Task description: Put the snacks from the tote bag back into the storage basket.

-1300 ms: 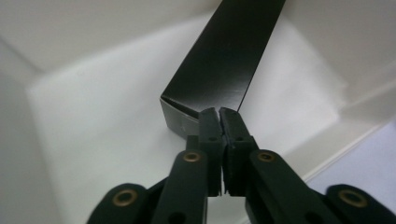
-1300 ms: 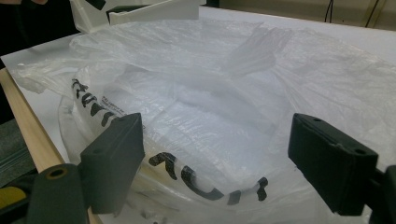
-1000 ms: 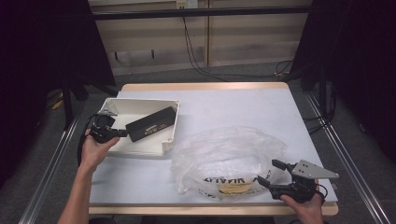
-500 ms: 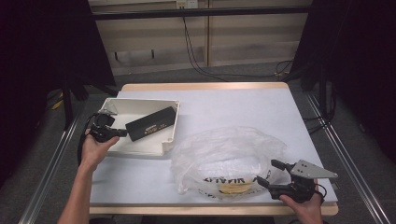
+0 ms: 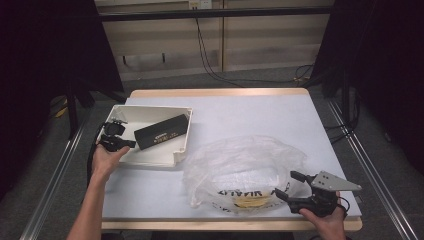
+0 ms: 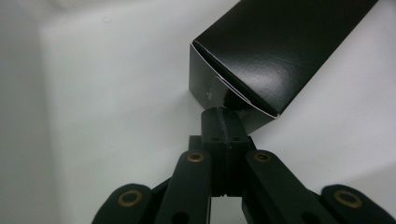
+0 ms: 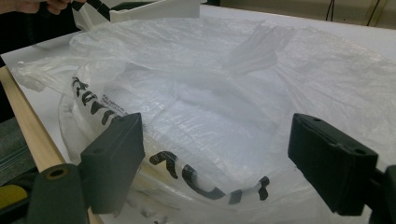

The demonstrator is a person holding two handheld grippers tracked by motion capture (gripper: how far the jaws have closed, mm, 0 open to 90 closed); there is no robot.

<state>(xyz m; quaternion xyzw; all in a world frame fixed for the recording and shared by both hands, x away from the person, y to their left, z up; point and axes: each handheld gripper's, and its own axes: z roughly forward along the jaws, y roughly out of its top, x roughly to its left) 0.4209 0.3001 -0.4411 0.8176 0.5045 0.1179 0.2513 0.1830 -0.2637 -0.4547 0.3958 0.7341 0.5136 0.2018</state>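
Observation:
A long black box (image 5: 162, 131) lies slantwise in the white tray (image 5: 150, 161) at the table's left. My left gripper (image 5: 131, 143) is at the box's near end, shut on its end flap. In the left gripper view the closed jaws (image 6: 223, 116) meet the open end of the black box (image 6: 280, 46) above the tray floor (image 6: 116, 93). A crumpled clear plastic bag (image 5: 240, 162) with black lettering lies at the front right. My right gripper (image 5: 286, 184) stands open at the bag's near right edge. In the right gripper view the bag (image 7: 224, 93) lies between the spread jaws of that gripper (image 7: 222, 158).
The table's wooden front edge (image 5: 225, 225) runs just below the bag and my right hand. White tabletop (image 5: 260, 115) stretches behind the bag and tray. The tray's corner (image 7: 154, 9) rises beyond the bag in the right gripper view.

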